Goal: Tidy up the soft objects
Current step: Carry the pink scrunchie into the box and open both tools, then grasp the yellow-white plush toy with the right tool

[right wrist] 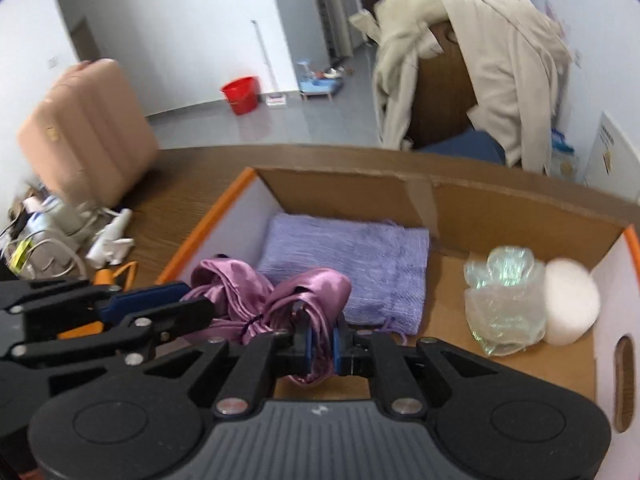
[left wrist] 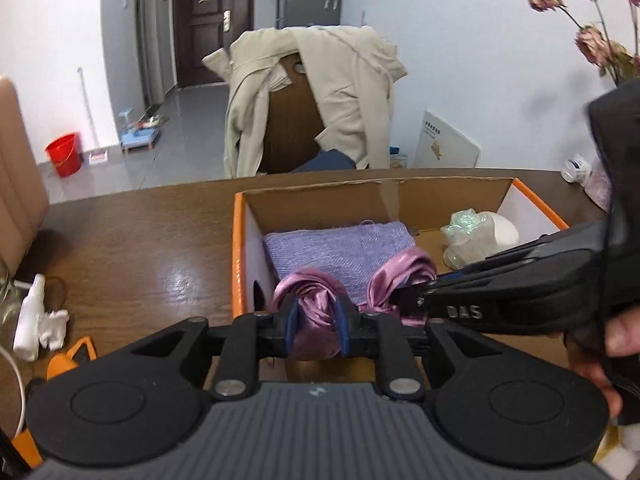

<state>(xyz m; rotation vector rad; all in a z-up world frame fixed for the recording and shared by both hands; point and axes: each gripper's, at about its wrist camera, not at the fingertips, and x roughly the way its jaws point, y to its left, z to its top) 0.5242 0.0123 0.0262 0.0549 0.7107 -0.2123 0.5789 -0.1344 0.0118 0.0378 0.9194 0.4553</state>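
A shiny mauve satin cloth (left wrist: 312,304), crumpled into two glossy bunches, hangs over the near edge of the orange-rimmed cardboard box (left wrist: 239,248). The left hand-held gripper (left wrist: 316,330) clamps one bunch between its blue pads; the right hand-held gripper (right wrist: 320,346) pinches the other. Just beyond both, inside the box, lies a folded lilac knitted towel (right wrist: 352,264). Farther right in the box sit a crinkled clear plastic wrap (right wrist: 504,304) and a smooth white foam dome (right wrist: 572,300), touching. The box stands on a glossy brown wooden table (left wrist: 140,248).
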